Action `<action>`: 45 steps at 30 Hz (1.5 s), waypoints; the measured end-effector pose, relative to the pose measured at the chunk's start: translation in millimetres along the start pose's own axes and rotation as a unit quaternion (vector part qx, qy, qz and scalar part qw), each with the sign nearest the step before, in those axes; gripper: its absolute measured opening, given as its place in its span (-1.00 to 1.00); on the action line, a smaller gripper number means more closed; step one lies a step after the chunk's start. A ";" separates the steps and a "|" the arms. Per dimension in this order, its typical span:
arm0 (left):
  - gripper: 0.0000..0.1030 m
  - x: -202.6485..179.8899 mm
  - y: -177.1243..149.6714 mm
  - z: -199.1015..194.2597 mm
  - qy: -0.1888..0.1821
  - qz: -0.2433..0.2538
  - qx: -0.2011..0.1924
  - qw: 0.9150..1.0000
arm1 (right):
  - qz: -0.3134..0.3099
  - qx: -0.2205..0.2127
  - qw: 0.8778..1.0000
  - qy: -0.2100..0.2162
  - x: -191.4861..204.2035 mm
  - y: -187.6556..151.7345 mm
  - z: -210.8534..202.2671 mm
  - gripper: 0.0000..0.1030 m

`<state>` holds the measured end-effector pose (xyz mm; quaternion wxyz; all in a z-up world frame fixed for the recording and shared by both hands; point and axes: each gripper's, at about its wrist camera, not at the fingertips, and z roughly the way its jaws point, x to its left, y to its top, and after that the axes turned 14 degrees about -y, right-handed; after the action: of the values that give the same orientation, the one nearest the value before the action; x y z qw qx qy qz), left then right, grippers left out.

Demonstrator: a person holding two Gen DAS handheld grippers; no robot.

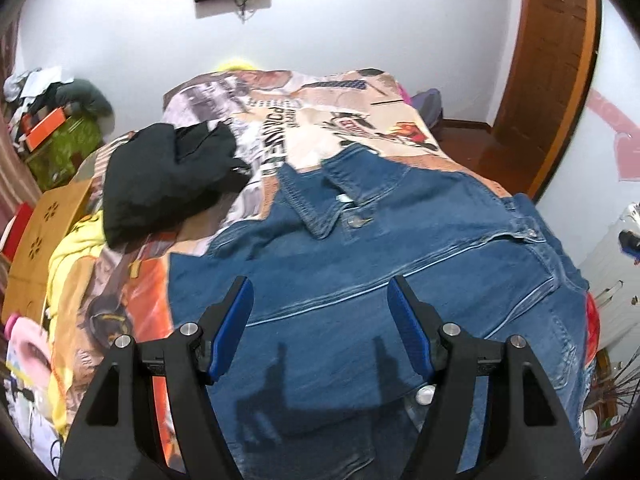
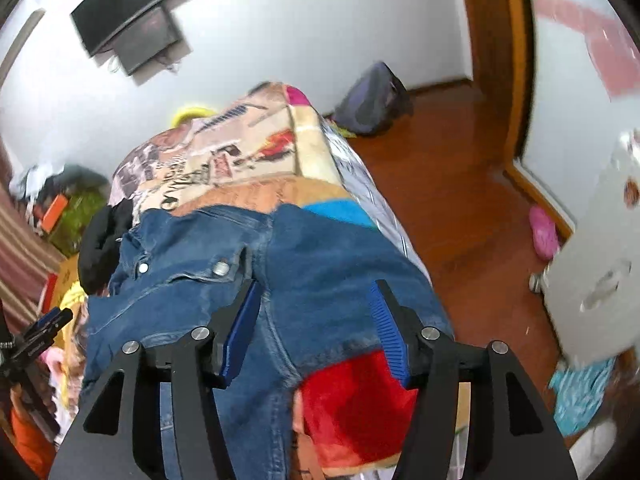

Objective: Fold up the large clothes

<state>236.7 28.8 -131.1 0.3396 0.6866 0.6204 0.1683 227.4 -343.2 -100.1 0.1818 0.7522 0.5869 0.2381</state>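
A blue denim jacket (image 1: 400, 280) lay spread, collar away from the cameras, across the near end of a bed (image 1: 256, 132) covered by a printed blanket, as a person held a two-fingered tool in each hand above it. The left tool (image 1: 320, 320) hung released over the jacket's middle, its blue ribbed pads wide apart with nothing between them. The right tool (image 2: 316, 328) stood likewise released over the jacket's right edge, near the side of the bed, gripping no cloth.

The jacket was of heavy, stiff denim, faded along its raised seams, with metal buttons (image 2: 221, 267) and a thick collar (image 1: 316, 208). By the look of it, such cloth would resist a sharp crease and could spring back open once let go. The right part of the jacket lay close to the bed's edge, beside a red patch of blanket (image 2: 360, 400); a careless pull there might have dragged a part of the garment over the side toward the wooden floor (image 2: 460, 208). A pinch taking only the top layer risked a lopsided fold.

Left of the jacket's collar, a black garment (image 1: 168, 176) lay bunched on the blanket, close enough to be caught up if the denim were swung that way.
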 end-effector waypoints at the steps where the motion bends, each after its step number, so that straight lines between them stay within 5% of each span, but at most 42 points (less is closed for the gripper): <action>1: 0.33 -3.1 1.1 3.3 -0.003 0.002 0.001 1.000 | 0.013 0.014 1.000 0.001 -5.8 -3.2 8.0 0.03; 9: 0.33 -17.8 -3.2 32.1 -0.020 0.001 0.026 0.999 | 0.137 0.135 0.981 0.033 -49.4 -29.2 86.9 0.03; 15: 0.33 -10.3 -9.2 45.9 -0.023 -0.020 0.040 0.999 | 0.200 0.137 0.968 0.062 -68.0 -25.1 110.9 0.08; 21: 0.33 -0.9 -14.5 52.7 -0.020 -0.038 0.048 0.998 | 0.199 0.128 0.971 0.028 -65.4 -13.5 129.8 0.07; 25: 0.33 3.6 -17.0 49.7 -0.017 -0.042 0.045 0.998 | 0.187 0.108 0.976 -0.006 -57.7 -2.4 132.3 -0.09; 29: 0.33 8.4 -20.0 41.5 -0.012 -0.043 0.040 0.998 | 0.163 0.078 0.983 -0.034 -50.8 6.0 119.9 -0.66; 40: 0.33 21.7 -25.0 21.8 -0.010 -0.048 0.022 0.999 | 0.048 -0.114 0.992 0.024 16.7 43.2 -20.4 -0.81; 45: 0.33 24.3 -26.7 12.0 -0.016 -0.047 0.014 0.999 | -0.024 -0.130 0.988 0.080 71.3 31.5 -44.0 -0.81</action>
<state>229.1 49.2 -162.3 0.3477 0.6638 0.6488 0.1325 241.5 -282.0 -36.3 0.2365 0.6863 0.5813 0.3675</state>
